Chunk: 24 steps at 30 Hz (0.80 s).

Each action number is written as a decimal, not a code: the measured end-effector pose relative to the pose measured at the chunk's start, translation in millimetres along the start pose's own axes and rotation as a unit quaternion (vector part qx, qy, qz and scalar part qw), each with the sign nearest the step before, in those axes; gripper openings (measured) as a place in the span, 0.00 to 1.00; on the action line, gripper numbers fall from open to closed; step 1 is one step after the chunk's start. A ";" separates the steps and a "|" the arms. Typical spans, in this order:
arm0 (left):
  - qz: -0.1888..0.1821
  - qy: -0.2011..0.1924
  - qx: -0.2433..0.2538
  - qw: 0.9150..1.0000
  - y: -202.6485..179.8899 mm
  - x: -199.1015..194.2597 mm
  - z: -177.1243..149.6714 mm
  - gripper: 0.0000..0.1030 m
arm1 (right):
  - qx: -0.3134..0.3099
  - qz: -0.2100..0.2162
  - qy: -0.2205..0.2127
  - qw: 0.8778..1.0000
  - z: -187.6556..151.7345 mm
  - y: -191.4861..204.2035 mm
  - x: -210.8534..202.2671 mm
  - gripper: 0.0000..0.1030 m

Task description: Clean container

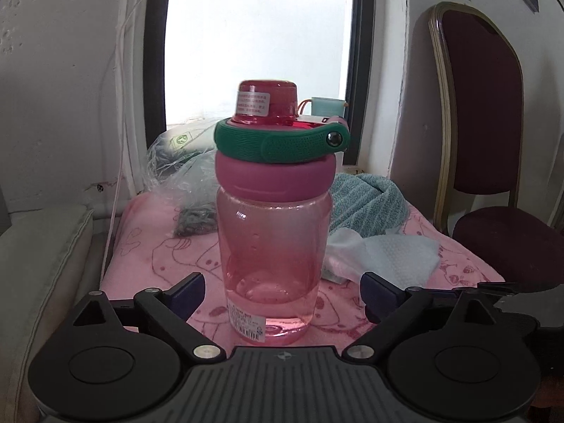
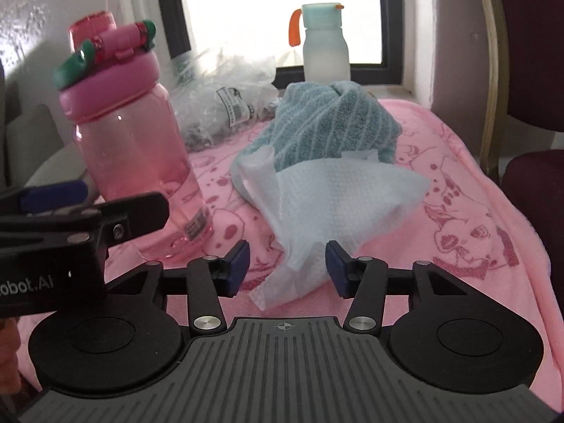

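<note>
Standing upright, the bottle (image 1: 274, 218) was framed dead ahead between the wide, empty left claw (image 1: 282, 298); the right claw (image 2: 286, 268), also wide, straddled the wipe (image 2: 338, 194).

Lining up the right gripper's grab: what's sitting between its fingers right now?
In the right wrist view, the white wipe's lower corner lies between the open right gripper's fingers, on the pink cloth; neither touches it.
</note>
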State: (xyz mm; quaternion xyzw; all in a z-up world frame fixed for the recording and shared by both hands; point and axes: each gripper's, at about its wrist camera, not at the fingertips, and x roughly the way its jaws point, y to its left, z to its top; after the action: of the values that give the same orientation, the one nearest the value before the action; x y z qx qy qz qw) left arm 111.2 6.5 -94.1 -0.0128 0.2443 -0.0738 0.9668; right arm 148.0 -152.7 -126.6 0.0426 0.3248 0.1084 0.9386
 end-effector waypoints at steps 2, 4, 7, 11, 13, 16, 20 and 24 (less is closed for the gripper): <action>0.012 0.009 -0.016 1.000 3.1 -15.8 -0.1 0.96 | 0.015 -0.002 0.002 1.000 -1.6 0.8 -16.8 0.61; 0.031 0.021 -0.031 0.999 5.2 -31.8 0.4 0.99 | 0.025 -0.002 0.009 1.000 0.6 1.3 -33.5 0.61; 0.056 0.040 -0.048 0.996 6.8 -52.2 2.6 0.99 | 0.035 0.002 0.003 0.999 10.4 3.0 -66.4 0.62; 0.062 0.058 -0.051 0.995 0.8 -79.1 8.7 0.99 | 0.051 0.025 -0.004 0.998 30.2 4.5 -113.3 0.78; 0.056 0.053 -0.049 0.996 -3.7 -93.8 13.6 0.99 | 0.050 0.039 0.006 0.998 39.1 7.9 -132.0 0.87; 0.043 0.051 -0.066 0.996 -9.7 -113.8 21.6 0.99 | 0.037 0.045 0.024 0.998 48.9 18.7 -160.8 0.91; 0.019 0.086 -0.073 0.993 -18.7 -127.0 31.0 0.99 | 0.006 0.019 0.056 0.998 59.4 29.5 -185.5 0.91; 0.032 0.092 -0.049 0.994 -28.4 -143.6 33.7 0.99 | 0.003 0.013 0.070 0.997 66.1 25.5 -207.1 0.92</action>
State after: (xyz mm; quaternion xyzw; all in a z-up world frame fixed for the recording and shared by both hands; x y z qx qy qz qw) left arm -1.6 -0.5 4.8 -0.0452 0.3358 -0.0313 0.9403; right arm 25.9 -176.4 53.5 0.0418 0.3893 0.1224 0.9120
